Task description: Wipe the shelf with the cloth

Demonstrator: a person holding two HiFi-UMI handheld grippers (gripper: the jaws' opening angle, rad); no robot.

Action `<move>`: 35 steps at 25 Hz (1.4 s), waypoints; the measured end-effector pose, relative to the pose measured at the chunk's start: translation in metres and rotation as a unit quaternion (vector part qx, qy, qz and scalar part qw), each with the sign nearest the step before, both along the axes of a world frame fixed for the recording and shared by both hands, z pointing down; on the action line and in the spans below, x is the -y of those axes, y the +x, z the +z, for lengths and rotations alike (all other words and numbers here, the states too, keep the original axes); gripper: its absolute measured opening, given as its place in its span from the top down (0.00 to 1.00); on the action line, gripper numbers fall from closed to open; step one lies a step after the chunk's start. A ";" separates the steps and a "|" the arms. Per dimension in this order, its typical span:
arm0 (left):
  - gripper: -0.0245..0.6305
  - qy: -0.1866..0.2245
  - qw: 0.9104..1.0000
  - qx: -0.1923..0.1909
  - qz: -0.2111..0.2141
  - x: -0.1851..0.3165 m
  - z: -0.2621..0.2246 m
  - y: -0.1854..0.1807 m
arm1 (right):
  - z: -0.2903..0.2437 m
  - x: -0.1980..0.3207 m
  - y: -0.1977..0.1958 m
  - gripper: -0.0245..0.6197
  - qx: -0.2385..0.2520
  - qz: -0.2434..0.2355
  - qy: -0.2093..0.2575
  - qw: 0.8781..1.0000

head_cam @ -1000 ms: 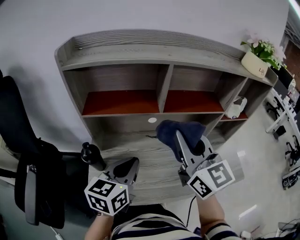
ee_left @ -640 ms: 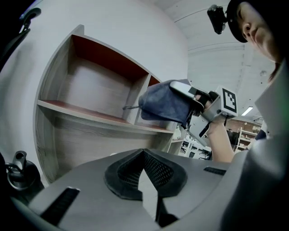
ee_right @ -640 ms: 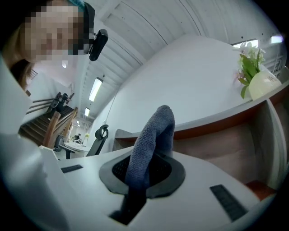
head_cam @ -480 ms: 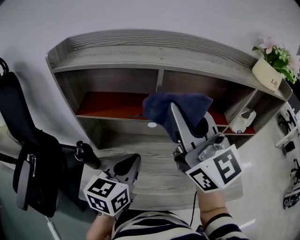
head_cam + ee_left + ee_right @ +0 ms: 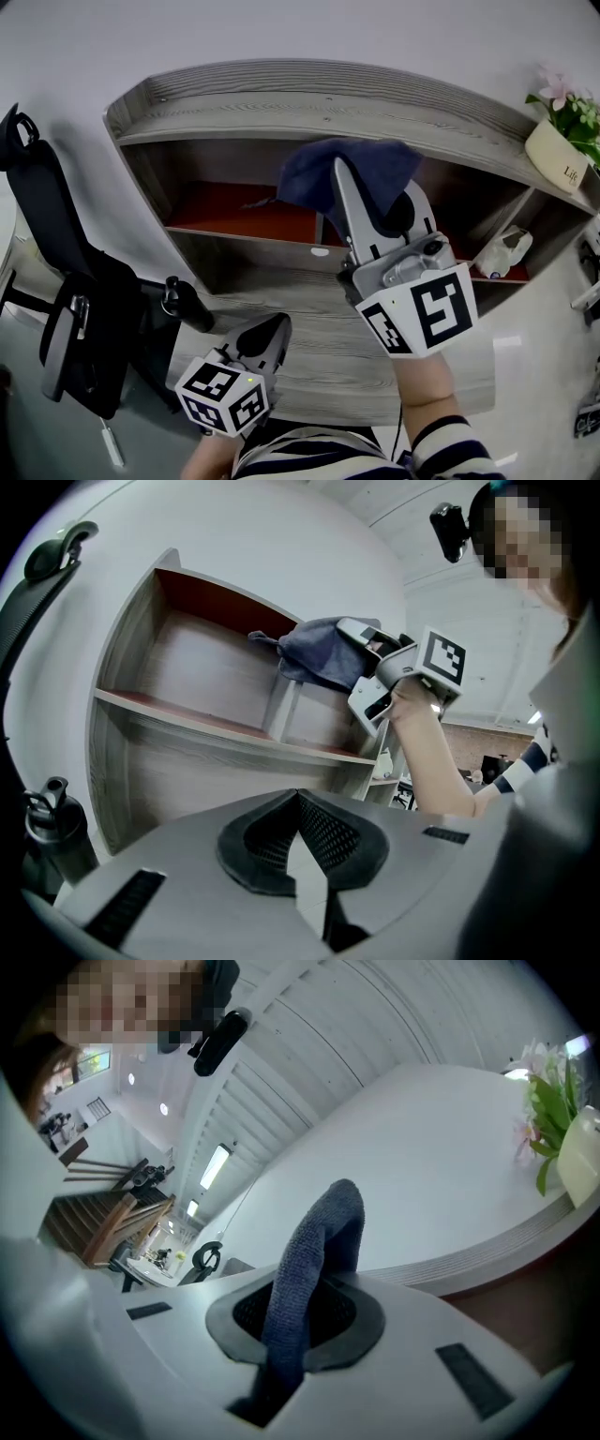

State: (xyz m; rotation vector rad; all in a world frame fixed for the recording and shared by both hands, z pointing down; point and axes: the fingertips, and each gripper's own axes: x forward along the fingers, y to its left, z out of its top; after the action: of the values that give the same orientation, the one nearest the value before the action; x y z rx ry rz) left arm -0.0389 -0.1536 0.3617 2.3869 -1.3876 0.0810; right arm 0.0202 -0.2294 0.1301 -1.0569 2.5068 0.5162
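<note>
A grey wooden shelf (image 5: 309, 94) with a red inner board (image 5: 234, 211) stands against the white wall. My right gripper (image 5: 370, 192) is raised in front of the upper compartments, shut on a dark blue cloth (image 5: 342, 173) that bunches over its tips just under the top board. Whether the cloth touches the wood I cannot tell. In the right gripper view the cloth (image 5: 314, 1260) stands up from between the closed jaws. My left gripper (image 5: 267, 337) hangs low over the desk surface (image 5: 319, 361), shut and empty. The left gripper view shows the shelf (image 5: 187, 724) and the cloth (image 5: 319, 653).
A black office chair (image 5: 56, 281) stands at the left, with a black bottle (image 5: 183, 305) on the desk corner beside it. A flower pot (image 5: 562, 159) sits on the shelf top at the right. A white object (image 5: 506, 248) lies in the right-hand compartment.
My right gripper has lifted the cloth from just above the desk to the upper compartments. The left gripper has stayed low and barely shifted.
</note>
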 end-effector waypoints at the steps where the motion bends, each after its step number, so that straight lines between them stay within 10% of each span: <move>1: 0.94 0.002 1.000 -0.002 0.000 0.001 -0.001 -0.002 | 0.001 0.005 -0.002 0.89 -0.003 0.015 0.008 1.000; 35: 0.94 -0.005 0.999 -0.014 0.050 0.021 0.010 -0.006 | 0.175 0.026 -0.014 0.89 -0.127 0.134 -0.155 0.970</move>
State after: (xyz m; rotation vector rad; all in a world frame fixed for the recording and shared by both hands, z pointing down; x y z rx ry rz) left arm -0.0451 -0.1750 0.3722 2.4380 -1.2528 0.0794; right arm 0.0057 -0.2552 0.3048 -1.5511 2.7458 0.3572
